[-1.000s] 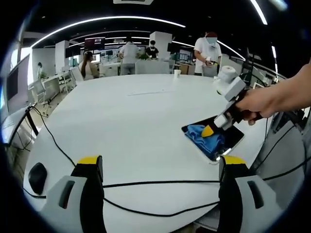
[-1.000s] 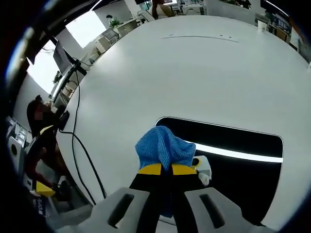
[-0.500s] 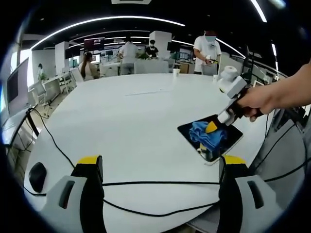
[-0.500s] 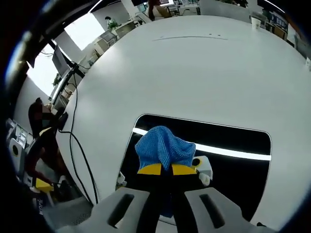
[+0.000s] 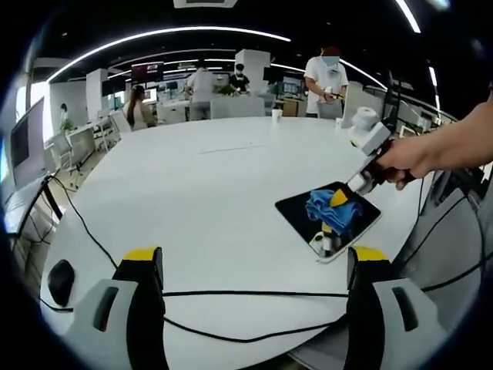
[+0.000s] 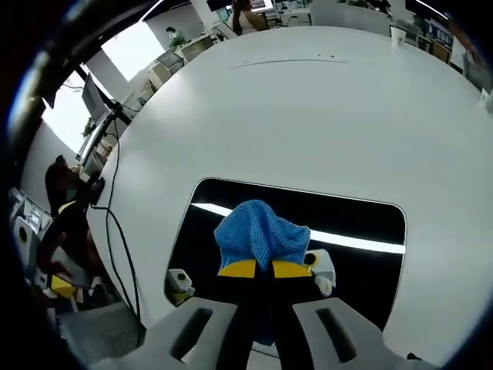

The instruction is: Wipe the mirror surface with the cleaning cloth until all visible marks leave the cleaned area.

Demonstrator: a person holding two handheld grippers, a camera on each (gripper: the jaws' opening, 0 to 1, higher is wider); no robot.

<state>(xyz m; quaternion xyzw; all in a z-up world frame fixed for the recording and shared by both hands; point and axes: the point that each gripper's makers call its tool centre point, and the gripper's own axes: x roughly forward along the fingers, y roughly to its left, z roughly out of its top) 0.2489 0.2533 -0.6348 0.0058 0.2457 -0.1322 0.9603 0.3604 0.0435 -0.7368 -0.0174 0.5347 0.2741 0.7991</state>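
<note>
Looking along the left hand-held gripper [image 5: 254, 266], its jaws stand wide apart with nothing between them. Farther off on the white counter [image 5: 208, 193], a hand [image 5: 408, 158] pushes the blue cloth [image 5: 330, 210] over the dark mirror [image 5: 327, 216].

In the right gripper view, the right hand-held gripper [image 6: 256, 268] pinches the cloth [image 6: 260, 235] tight, above the mirror [image 6: 308, 231]. The mirror lies near the counter's edge; I think a hard push could slide it off.

Large white round table [image 5: 208, 193] with flat mirror [image 6: 362, 231], black cables [image 5: 231, 293], a paper cup [image 5: 276, 115].
</note>
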